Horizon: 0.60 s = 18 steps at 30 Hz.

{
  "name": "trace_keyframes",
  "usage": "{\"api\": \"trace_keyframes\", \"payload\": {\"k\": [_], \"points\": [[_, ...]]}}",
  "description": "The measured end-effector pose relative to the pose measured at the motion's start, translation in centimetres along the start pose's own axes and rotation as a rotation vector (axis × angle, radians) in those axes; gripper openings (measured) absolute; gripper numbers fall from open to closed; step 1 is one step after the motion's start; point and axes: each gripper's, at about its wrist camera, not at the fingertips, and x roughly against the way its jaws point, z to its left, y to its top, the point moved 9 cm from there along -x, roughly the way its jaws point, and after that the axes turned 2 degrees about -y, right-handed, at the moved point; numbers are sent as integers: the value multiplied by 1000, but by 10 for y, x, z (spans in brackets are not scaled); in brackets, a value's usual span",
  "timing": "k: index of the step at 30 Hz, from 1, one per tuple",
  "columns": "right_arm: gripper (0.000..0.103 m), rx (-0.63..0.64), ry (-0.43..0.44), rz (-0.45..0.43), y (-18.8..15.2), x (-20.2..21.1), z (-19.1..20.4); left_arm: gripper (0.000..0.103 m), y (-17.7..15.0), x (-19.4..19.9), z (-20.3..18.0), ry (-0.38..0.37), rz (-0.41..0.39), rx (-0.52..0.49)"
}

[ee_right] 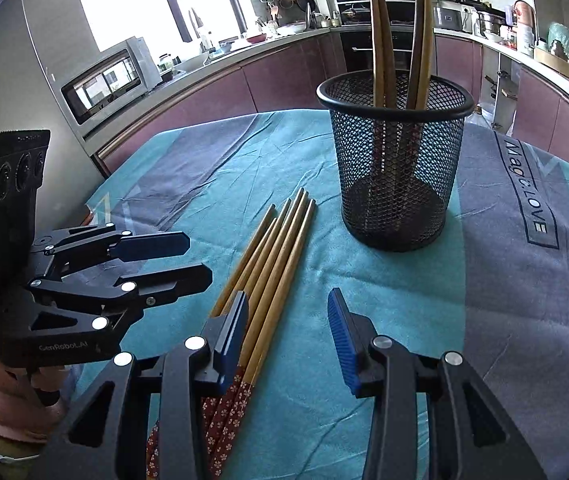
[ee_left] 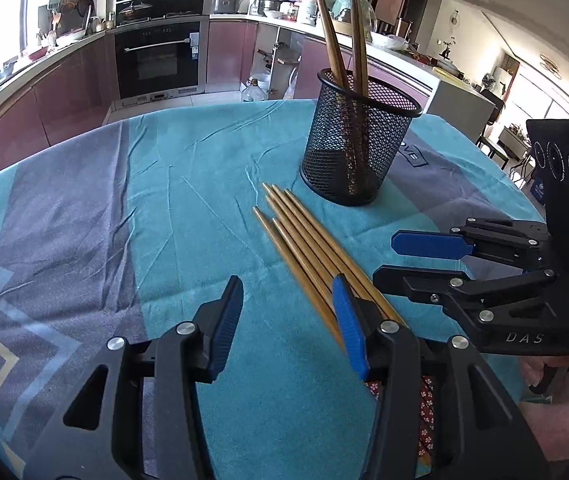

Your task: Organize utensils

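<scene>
Bamboo chopsticks (ee_left: 308, 248) lay in a loose bundle on the teal cloth (ee_left: 164, 200), their thin tips pointing toward the mesh cup (ee_left: 358, 140) and their red patterned ends near the grippers. The left gripper (ee_left: 288, 320) was released, with nothing between its blue pads (ee_left: 226, 320); the bundle passed under its right finger, not inside the gap. The right gripper (ee_right: 288, 332) was also released and empty; the bundle passed under its left finger, so here too the chopsticks were beside the gap and not in it. Whether those fingers touched the sticks, I could not tell. The two grippers stood side by side, near each other, the bundle lying between them. The mesh cup stood upright just beyond the tips and held a few darker chopsticks (ee_right: 400, 40) leaning on its rim. Behind the table was a kitchen counter (ee_left: 64, 46) with an oven (ee_left: 160, 60).
</scene>
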Motion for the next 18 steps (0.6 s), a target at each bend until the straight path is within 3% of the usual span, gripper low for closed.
{"api": "trace_keyframes", "payload": {"k": [18], "points": [[40, 3, -38, 0, -8, -4, -2, 46, -16, -6, -4, 13, 38, 11]]}}
